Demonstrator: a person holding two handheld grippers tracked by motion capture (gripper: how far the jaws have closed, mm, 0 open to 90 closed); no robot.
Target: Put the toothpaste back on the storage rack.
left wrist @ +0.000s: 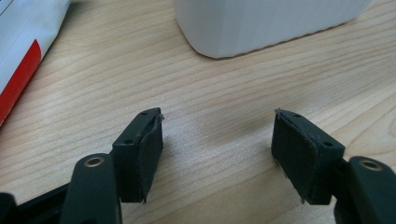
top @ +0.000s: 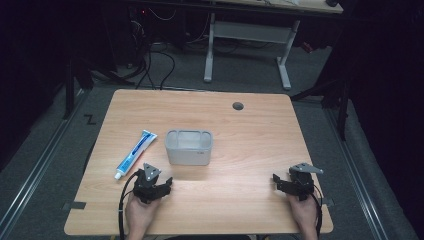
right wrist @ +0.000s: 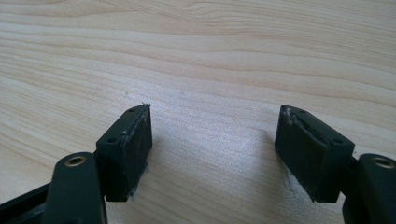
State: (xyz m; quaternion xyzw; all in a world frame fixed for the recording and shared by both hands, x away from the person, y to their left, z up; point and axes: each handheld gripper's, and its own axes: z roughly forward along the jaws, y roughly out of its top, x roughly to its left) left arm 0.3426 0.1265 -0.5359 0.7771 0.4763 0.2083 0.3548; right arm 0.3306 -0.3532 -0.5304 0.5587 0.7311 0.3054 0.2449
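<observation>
Toothpaste tube [top: 134, 153], white and blue with its cap toward the person, lies slantwise on the wooden table [top: 250, 130], just left of a translucent plastic bin [top: 189, 146] that stands near the table's middle. Neither is held. The left gripper [top: 161, 184] rests at the near edge, close behind the tube's cap end and the bin, its jaws spread wide with nothing between them; in the left gripper view the tube [left wrist: 25, 46] shows at the upper left and the bin's wall [left wrist: 266, 23] straight ahead. The right gripper [top: 280, 182] sits well apart at the table's right side, jaws likewise spread over bare wood. By the look of things the work has yet to begin: the likely first move is a short forward-left reach by the left gripper, jaws squared across the tube's narrow body before closing.
</observation>
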